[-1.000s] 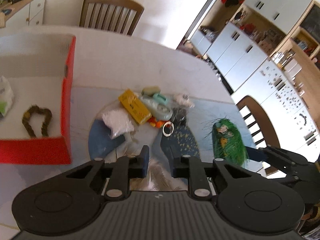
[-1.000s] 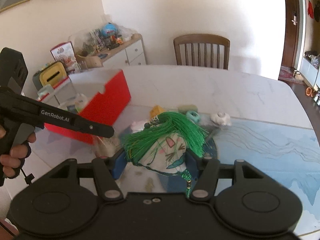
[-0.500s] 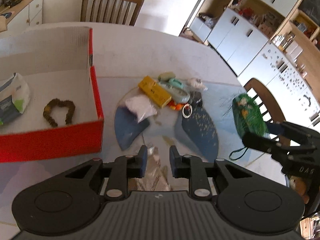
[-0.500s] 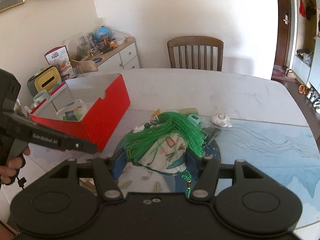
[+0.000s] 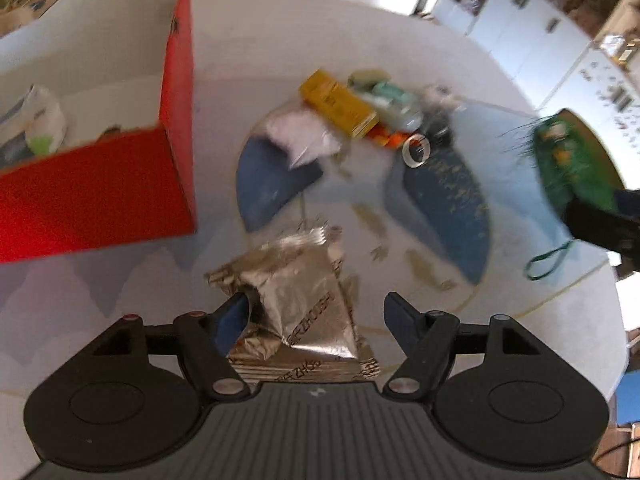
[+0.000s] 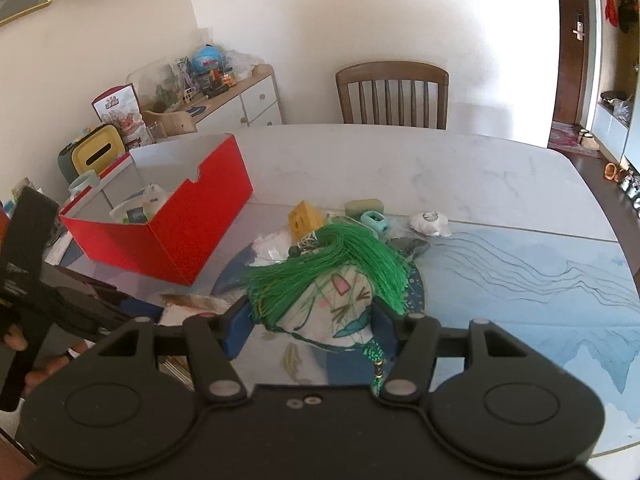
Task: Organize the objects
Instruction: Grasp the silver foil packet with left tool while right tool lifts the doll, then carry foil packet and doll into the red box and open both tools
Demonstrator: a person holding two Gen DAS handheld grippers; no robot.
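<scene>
We are holding the left gripper (image 5: 316, 312) over a crinkled foil packet (image 5: 296, 292) lying on the table (image 5: 400, 32) near us; its jaws have just been opening and are now standing released, the left pad just beside the foil, the right pad clear of it. Our right gripper (image 6: 312, 320) is grasping a green-fringed pouch (image 6: 332, 280) between both pads. To the left a red box (image 6: 188, 232) is sitting open with a bag inside. Farther off, a yellow box (image 5: 340, 102), a white bag (image 5: 300, 136), a ring (image 5: 416, 150) and blurred small items are lying clustered together.
</scene>
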